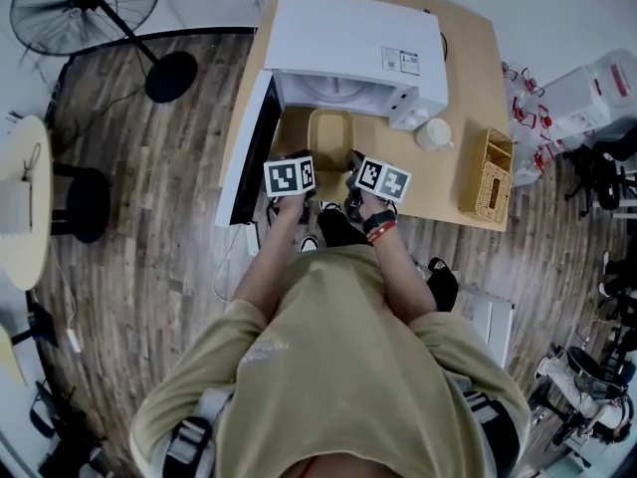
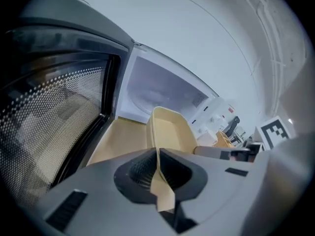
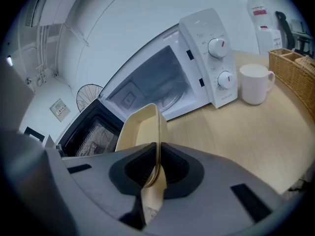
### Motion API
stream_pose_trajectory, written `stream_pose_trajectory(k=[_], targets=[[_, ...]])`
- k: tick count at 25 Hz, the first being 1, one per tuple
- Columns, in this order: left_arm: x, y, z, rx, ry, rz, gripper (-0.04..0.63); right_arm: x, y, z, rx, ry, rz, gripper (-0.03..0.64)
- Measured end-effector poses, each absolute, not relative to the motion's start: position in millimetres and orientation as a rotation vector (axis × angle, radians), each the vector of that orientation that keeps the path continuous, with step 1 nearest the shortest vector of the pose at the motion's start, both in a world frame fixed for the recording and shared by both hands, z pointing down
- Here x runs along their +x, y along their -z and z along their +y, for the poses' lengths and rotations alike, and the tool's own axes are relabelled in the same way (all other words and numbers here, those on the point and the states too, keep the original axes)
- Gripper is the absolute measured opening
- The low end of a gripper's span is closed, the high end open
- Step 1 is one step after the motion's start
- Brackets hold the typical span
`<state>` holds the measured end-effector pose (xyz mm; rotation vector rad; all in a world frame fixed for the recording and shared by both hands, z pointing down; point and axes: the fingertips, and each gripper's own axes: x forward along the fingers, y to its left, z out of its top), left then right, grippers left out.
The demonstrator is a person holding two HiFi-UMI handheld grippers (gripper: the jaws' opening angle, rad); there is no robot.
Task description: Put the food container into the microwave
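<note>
Wood-plank floor, dark and streaky, all round. A light wooden table stands against a white wall.

White microwave at the table's back. Its door is swung fully open to the left and stands out along the table edge, beside the left gripper. The cavity is open to the front, with a pale interior. The control panel with two knobs is on the microwave's right end.

Black pedestal fan on the floor, well left of the table.

Food container, a beige oblong tray, lies lengthwise just before the open cavity, between door and panel. Cannot tell whether its base rests on the table.

Wicker basket at the table's right edge, well apart from the container. White mug just beside the panel, right of the container's line to the cavity.

Left gripper: jaws pinched on the container's near left rim. Right gripper: jaws clamped on the near right rim.
</note>
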<state>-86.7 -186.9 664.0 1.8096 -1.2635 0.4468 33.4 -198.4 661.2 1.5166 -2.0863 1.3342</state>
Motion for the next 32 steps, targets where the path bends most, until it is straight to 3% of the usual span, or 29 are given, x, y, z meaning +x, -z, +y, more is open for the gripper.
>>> stream_pose_trajectory(k=[32], targets=[[-78,-667,-310,1.804,-0.43,-1.326,0.038,42,-662,-323,1.498,-1.345,-2.129,0.049]])
